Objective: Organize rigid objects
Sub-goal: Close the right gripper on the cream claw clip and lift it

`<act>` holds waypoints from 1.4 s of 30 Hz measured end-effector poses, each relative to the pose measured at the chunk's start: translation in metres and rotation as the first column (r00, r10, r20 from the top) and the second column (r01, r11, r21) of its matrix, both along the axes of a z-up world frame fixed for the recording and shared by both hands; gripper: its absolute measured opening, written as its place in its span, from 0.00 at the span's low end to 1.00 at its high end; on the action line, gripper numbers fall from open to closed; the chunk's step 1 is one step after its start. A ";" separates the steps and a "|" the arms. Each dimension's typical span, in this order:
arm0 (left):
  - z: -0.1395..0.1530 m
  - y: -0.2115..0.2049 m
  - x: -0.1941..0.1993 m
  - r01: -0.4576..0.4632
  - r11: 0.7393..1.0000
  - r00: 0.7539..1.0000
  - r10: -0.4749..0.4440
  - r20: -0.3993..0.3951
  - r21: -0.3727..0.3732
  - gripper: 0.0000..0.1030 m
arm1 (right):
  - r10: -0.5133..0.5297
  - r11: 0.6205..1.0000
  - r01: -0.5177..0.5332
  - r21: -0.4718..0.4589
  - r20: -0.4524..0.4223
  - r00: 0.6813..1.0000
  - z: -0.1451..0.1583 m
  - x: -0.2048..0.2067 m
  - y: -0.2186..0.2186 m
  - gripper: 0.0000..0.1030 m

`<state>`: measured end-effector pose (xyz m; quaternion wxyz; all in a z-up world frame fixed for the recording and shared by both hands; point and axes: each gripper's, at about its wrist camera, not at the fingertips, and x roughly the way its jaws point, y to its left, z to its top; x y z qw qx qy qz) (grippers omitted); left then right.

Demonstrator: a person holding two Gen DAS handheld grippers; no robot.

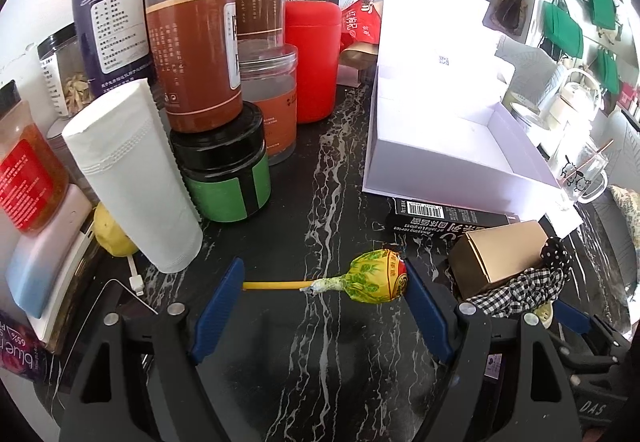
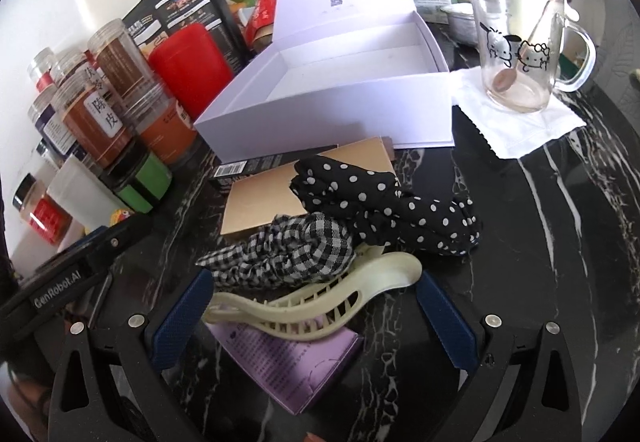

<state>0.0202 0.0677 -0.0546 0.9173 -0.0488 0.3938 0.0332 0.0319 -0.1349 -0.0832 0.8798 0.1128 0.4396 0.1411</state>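
Observation:
My left gripper (image 1: pixel 322 284) is shut end to end on a yellow-wrapped lollipop (image 1: pixel 376 276): the stick tip meets the left pad, the head meets the right pad. It hangs just above the black marble table (image 1: pixel 312 193). My right gripper (image 2: pixel 316 294) has its pads at either end of a cream hair claw clip (image 2: pixel 304 306) with a checked bow (image 2: pixel 296 246) and looks shut on it. An open white box (image 2: pixel 344 97) stands behind; it also shows in the left wrist view (image 1: pixel 448 145). A gold box (image 1: pixel 500 254) and a black carton (image 1: pixel 440 219) lie before it.
Stacked jars (image 1: pixel 196 53), a red canister (image 1: pixel 312 57) and a white roll (image 1: pixel 132 173) crowd the left. A glass mug with a spoon (image 2: pixel 520 45) stands on a napkin at right. A purple box (image 2: pixel 292 358) lies under the clip. A polka-dot scarf (image 2: pixel 384 209) drapes over the gold box.

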 end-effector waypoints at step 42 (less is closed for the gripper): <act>0.014 -0.004 0.002 0.045 0.999 0.999 -0.045 0.028 -0.014 0.78 | 0.210 0.972 -0.206 -0.110 0.021 0.978 0.000 0.008 0.013 0.81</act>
